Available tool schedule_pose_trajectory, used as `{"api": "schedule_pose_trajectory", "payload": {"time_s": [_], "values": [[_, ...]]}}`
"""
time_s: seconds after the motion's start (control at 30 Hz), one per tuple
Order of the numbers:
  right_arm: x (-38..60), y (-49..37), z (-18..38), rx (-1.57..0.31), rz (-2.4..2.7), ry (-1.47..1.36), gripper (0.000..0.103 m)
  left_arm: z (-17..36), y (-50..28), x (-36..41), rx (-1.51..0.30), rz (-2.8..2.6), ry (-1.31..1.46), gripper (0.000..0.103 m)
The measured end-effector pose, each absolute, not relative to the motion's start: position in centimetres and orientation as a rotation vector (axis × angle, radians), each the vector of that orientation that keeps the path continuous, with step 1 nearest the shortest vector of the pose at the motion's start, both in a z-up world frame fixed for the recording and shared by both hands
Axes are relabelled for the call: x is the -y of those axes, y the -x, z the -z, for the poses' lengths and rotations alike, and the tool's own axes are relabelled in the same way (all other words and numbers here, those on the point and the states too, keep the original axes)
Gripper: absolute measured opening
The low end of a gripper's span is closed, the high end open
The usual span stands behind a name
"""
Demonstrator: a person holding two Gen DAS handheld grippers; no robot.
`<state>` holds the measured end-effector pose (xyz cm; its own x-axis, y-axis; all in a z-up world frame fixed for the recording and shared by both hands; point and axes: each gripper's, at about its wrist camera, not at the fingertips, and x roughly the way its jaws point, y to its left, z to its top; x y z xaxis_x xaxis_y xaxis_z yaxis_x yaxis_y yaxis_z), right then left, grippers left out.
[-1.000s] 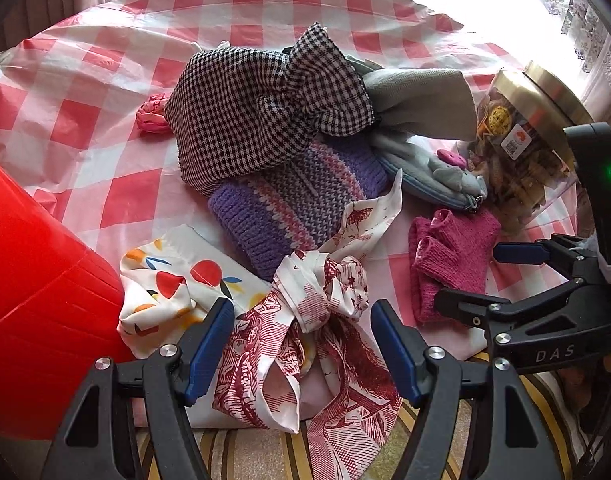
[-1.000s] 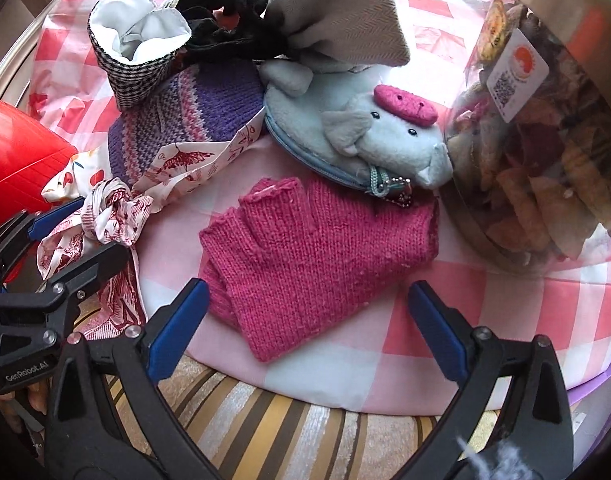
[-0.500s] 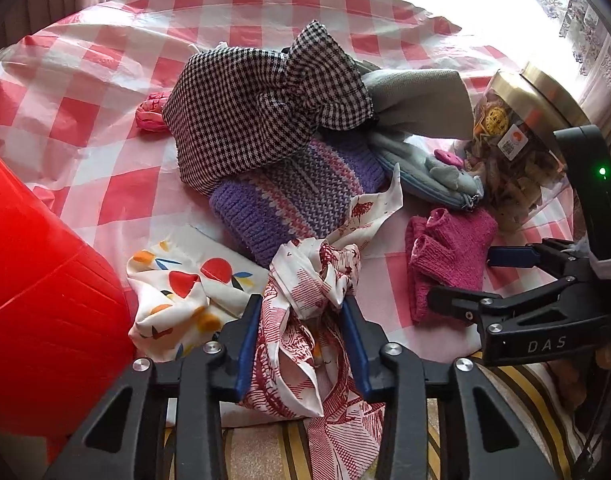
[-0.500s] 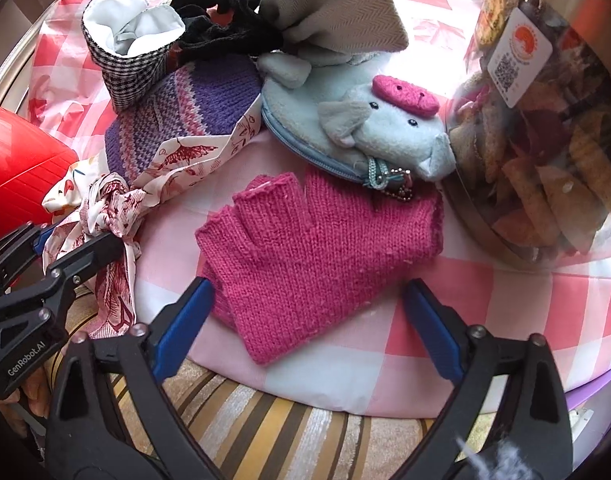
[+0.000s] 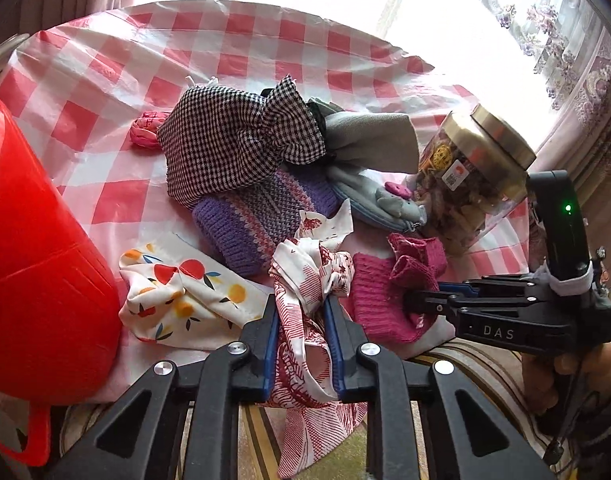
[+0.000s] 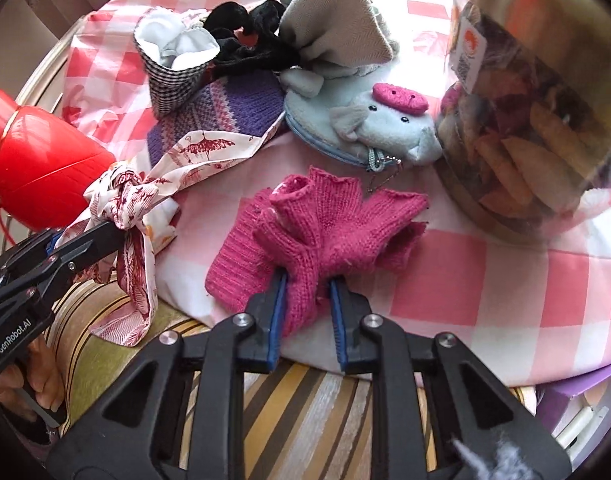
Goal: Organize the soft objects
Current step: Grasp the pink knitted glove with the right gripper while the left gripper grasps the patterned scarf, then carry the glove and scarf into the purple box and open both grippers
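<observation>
My left gripper (image 5: 299, 312) is shut on a red-and-white printed scarf (image 5: 309, 276) at the table's near edge; it also shows in the right wrist view (image 6: 125, 196). My right gripper (image 6: 305, 292) is shut on a pink knitted fingerless glove (image 6: 325, 220), bunched between the pads; the glove also shows in the left wrist view (image 5: 379, 292). Behind lie a houndstooth fabric pouch (image 5: 233, 148), a purple knit piece (image 5: 261, 216), a grey cloth (image 5: 369, 144), a blue plush elephant pouch (image 6: 373, 128) and a fruit-print cloth (image 5: 177, 292).
A red plastic basket (image 5: 37, 264) stands at the left. A clear snack jar with a gold lid (image 5: 473, 176) stands at the right, close to the glove. A small pink scrunchie (image 5: 145, 130) lies behind. The table has a red-checked cover (image 5: 105, 72); a striped surface (image 6: 305, 400) is below the edge.
Both grippers have closed: the left on the printed scarf, the right on the pink glove, which is now bunched up. Both have pulled slightly back and up.
</observation>
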<state>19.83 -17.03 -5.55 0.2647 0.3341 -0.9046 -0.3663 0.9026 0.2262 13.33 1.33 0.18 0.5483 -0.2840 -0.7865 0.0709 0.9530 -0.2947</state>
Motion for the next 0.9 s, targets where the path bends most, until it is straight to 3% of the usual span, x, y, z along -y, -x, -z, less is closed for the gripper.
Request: {"api": "schedule_pose_trajectory", "payload": {"time_s": [0.5,0.9], "values": [[25.5,-13.5,-0.7,-1.086,-0.470,-0.100,0.024,-3.4,-9.8,2.3,-0.917,0.284,0.258,0.022],[40.4,-8.1,-3.2,-1.025,-0.203,-0.263,0.024,-6.0,-9.3,10.9,-0.887,0.457,0.175,0.021]]}}
